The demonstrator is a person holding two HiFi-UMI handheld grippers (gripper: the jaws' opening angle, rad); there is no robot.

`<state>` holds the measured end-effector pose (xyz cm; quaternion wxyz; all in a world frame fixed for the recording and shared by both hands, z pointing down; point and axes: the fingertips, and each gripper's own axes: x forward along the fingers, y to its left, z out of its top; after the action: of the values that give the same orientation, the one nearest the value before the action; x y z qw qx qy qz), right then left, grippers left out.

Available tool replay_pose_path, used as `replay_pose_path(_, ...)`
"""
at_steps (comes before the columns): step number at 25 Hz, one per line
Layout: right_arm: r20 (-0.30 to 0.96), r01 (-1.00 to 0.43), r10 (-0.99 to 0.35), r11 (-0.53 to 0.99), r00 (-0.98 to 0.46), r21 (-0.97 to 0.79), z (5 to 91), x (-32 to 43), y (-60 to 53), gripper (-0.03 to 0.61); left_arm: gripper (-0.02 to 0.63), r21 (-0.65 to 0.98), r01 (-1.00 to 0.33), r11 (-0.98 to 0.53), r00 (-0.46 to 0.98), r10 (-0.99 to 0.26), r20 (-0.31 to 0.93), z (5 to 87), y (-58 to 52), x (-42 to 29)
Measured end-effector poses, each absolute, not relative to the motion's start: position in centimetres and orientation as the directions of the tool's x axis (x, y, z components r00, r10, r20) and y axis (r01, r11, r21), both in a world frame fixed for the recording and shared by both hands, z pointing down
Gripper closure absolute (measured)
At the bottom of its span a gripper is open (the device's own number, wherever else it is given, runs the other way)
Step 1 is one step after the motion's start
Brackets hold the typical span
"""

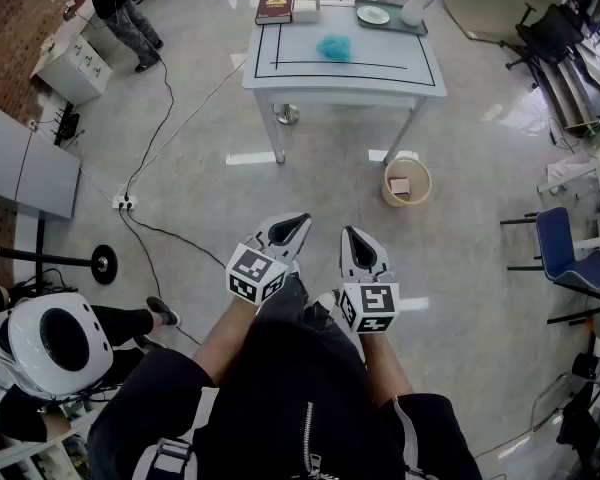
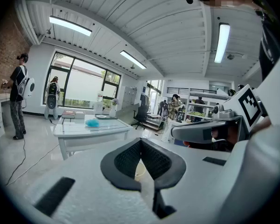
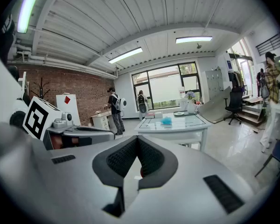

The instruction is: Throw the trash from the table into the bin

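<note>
A crumpled blue piece of trash (image 1: 333, 47) lies on the white table (image 1: 420, 73) far ahead of me. It also shows as a small blue lump on the table in the left gripper view (image 2: 92, 122) and the right gripper view (image 3: 166, 120). The round beige bin (image 1: 407, 181) stands on the floor by the table's right front leg, with something small inside. My left gripper (image 1: 297, 219) and right gripper (image 1: 350, 234) hang side by side in front of my body, well short of the table. Both are shut and empty (image 2: 141, 144) (image 3: 137, 141).
On the table's far edge sit a dark red book (image 1: 274, 8), a tray with a plate (image 1: 374, 15) and a white vase (image 1: 415, 8). Cables and a power strip (image 1: 125, 202) cross the floor at left. A blue chair (image 1: 565, 248) stands at right. People stand at the far left and near left.
</note>
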<state>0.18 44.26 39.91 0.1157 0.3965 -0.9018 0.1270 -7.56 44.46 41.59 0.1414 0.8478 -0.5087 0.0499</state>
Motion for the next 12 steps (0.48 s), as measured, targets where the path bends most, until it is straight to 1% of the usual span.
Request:
replay_pose_path(8,0.278,-0.741,-0.690,0.651,-0.668,-0.165,39.2,-3.0,42.1,0.571,0.609,0.185,-0.868,-0.460,0.493,-0.841,0.222,41.5,41.8,-10.6)
replay_pose_path(12,0.281,-0.750,-0.699,0.642,-0.657,-0.158,38.9,-5.9,40.3,0.571,0.609,0.175,-0.860,-0.479,0.508,-0.835,0.209,41.2,40.0,-13.2)
